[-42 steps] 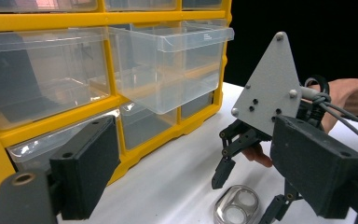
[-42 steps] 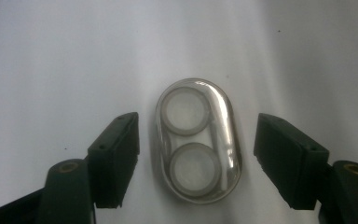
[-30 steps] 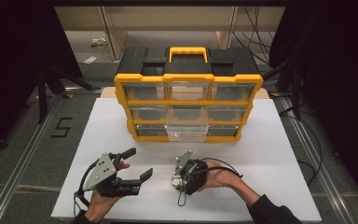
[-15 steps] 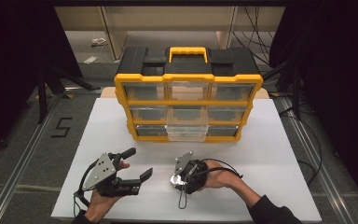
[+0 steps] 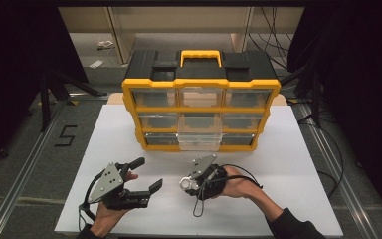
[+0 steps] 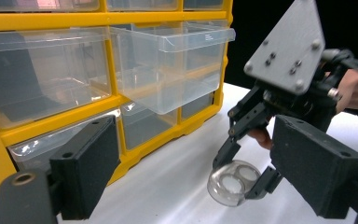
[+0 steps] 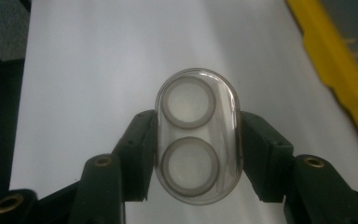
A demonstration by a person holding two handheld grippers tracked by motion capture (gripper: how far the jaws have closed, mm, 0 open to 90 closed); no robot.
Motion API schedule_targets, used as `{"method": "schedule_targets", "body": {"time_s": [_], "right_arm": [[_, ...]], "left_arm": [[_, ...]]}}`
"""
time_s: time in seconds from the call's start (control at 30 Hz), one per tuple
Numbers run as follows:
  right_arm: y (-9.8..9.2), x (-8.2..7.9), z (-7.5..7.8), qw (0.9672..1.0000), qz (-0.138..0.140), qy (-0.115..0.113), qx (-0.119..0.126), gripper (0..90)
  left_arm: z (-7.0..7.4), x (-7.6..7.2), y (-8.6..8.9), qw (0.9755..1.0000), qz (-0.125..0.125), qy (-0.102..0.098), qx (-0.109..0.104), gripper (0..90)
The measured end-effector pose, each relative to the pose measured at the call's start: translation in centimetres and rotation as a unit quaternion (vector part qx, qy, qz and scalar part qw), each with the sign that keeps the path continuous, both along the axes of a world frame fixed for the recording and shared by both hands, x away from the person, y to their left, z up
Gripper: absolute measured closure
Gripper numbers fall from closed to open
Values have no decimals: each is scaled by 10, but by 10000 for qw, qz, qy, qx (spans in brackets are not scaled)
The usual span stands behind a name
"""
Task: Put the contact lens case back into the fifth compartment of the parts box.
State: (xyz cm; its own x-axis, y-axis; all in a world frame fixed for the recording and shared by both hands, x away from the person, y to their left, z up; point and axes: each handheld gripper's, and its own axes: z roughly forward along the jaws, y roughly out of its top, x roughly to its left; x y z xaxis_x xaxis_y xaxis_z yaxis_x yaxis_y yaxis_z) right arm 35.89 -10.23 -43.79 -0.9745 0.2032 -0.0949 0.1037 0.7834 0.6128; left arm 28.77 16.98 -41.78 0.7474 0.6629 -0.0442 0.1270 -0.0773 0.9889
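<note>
- While the right gripper [image 7: 198,140] clamped the clear oval plastic case [image 7: 198,135] just above the white table [image 5: 288,164], pickup looked done.
- Placing it in the pulled-out clear drawer [image 5: 199,133] of the yellow organiser [image 5: 201,84] remained.
- The left gripper [image 5: 146,175] gaped, empty.

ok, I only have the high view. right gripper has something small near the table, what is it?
Observer: A clear oval case with two round rings inside, seen in the right gripper view.
Operator: Gripped?
Observer: Yes, the right gripper has its pads on both long sides; the jaws have just been closing on it.
Operator: Is it off the table?
Observer: From the left gripper view I can't tell; the case hangs low over the white table.
</note>
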Motion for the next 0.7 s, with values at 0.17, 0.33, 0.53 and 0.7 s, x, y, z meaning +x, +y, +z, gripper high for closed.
{"method": "schedule_targets", "body": {"time_s": [0.17, 0.33, 0.53, 0.7], "right_arm": [[-1, -5, 15, 9995, -4, -190, 259, 495], [-2, -6, 21, 9989, -15, -236, 394, 495], [-3, -6, 24, 9986, -57, -269, 458, 495], [-5, -6, 28, 9979, -102, -331, 547, 495]], "left_arm": [[0, 0, 0, 10000, 7, 9, -18, 150], [0, 0, 0, 10000, 3, 9, -17, 150], [0, 0, 0, 10000, 7, 7, -10, 150], [0, 0, 0, 10000, 6, 7, -10, 150]]}}
